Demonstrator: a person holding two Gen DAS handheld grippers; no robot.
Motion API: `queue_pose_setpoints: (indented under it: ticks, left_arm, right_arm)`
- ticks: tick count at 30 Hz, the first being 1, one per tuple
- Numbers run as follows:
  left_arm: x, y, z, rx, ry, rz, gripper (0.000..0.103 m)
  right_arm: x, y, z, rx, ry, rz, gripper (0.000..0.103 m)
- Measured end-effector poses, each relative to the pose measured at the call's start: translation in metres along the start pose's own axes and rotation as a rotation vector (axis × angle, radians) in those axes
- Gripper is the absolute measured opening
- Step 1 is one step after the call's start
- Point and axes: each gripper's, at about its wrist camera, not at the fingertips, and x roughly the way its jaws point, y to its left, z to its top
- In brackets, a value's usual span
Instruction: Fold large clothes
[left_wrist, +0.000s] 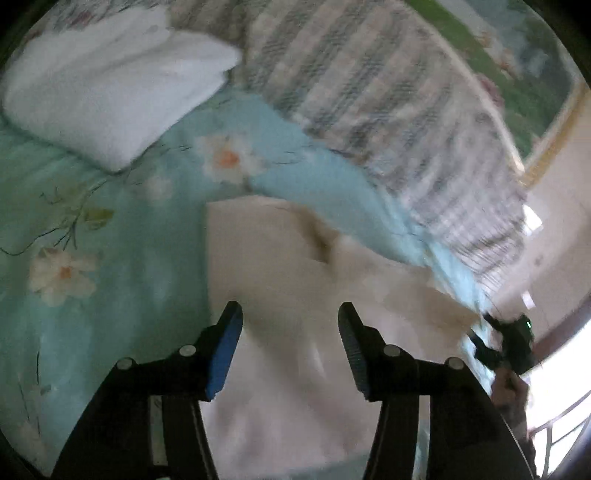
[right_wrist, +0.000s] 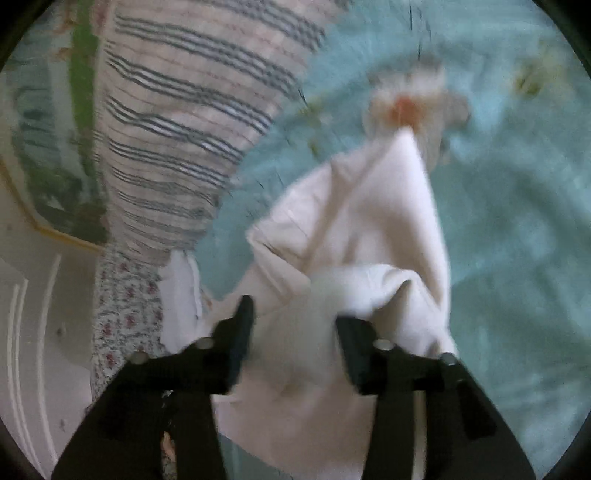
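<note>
In the left wrist view we see, far left, a white folded cloth (left_wrist: 110, 85) lying on the teal flowered bedsheet (left_wrist: 92, 229). Further right a striped blanket (left_wrist: 369, 92) is heaped along the back, with a framed picture (left_wrist: 535, 74) on the wall behind it. Our left gripper (left_wrist: 290, 343) hangs low in the middle with its 2 fingers (left_wrist: 225, 347) spread apart; the pale pink garment (left_wrist: 295, 266) lies flat on the sheet beneath them, and neither pad presses on it. At the right edge the other gripper (left_wrist: 509, 347) shows small and blurred.

In the right wrist view the picture frame (right_wrist: 48, 147) sits at the left, then the striped blanket (right_wrist: 177, 129), with a small-flowered cloth (right_wrist: 122, 306) below it. Our right gripper (right_wrist: 295, 339) also stands open. The pink garment (right_wrist: 362, 229) is bunched between and over its fingers (right_wrist: 240, 332), draping onto the right one, but it is not pinched. The teal sheet (right_wrist: 517, 221) fills the right side.
</note>
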Motion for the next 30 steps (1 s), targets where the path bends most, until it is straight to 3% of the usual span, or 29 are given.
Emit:
queue_pose_setpoints:
  ticks: [3, 5, 8, 11, 13, 15, 18, 19, 21, 26, 30]
  left_arm:
    - [0.003, -0.033, -0.023, 0.074, 0.070, -0.115, 0.056]
    - [0.029, -0.053, -0.042, 0.117, 0.159, -0.165, 0.056]
    - [0.075, -0.076, -0.057, 0.190, 0.251, -0.128, 0.056]
    - [0.111, -0.080, -0.047, 0.219, 0.255, -0.067, 0.054]
    - [0.121, -0.073, -0.028, 0.211, 0.204, -0.029, 0.055]
    - [0.131, -0.057, -0.002, 0.190, 0.134, 0.060, 0.054]
    - [0.137, -0.022, 0.030, 0.092, 0.065, 0.087, 0.052]
    - [0.136, -0.011, 0.039, 0.069, 0.035, 0.126, 0.051]
    - [0.134, 0.005, 0.049, 0.024, 0.010, 0.132, 0.049]
    - [0.103, 0.022, 0.043, -0.036, -0.018, 0.174, 0.052]
    - [0.058, 0.007, 0.007, -0.061, -0.026, 0.136, 0.069]
  right_arm:
    - [-0.015, 0.021, -0.018, -0.132, -0.014, -0.017, 0.060]
    - [0.004, 0.037, -0.041, -0.256, 0.092, -0.075, 0.060]
    - [0.051, 0.051, -0.069, -0.412, 0.255, -0.197, 0.057]
    - [0.090, 0.063, -0.078, -0.530, 0.319, -0.276, 0.055]
    - [0.108, 0.067, -0.069, -0.578, 0.296, -0.329, 0.055]
    - [0.119, 0.063, -0.051, -0.560, 0.251, -0.365, 0.055]
    - [0.121, 0.041, -0.010, -0.428, 0.132, -0.416, 0.052]
    - [0.117, 0.033, 0.001, -0.376, 0.091, -0.419, 0.051]
    - [0.101, 0.019, 0.014, -0.280, 0.011, -0.399, 0.048]
    - [0.076, 0.017, -0.002, -0.225, -0.033, -0.370, 0.050]
    - [0.056, 0.035, -0.031, -0.266, -0.022, -0.303, 0.050]
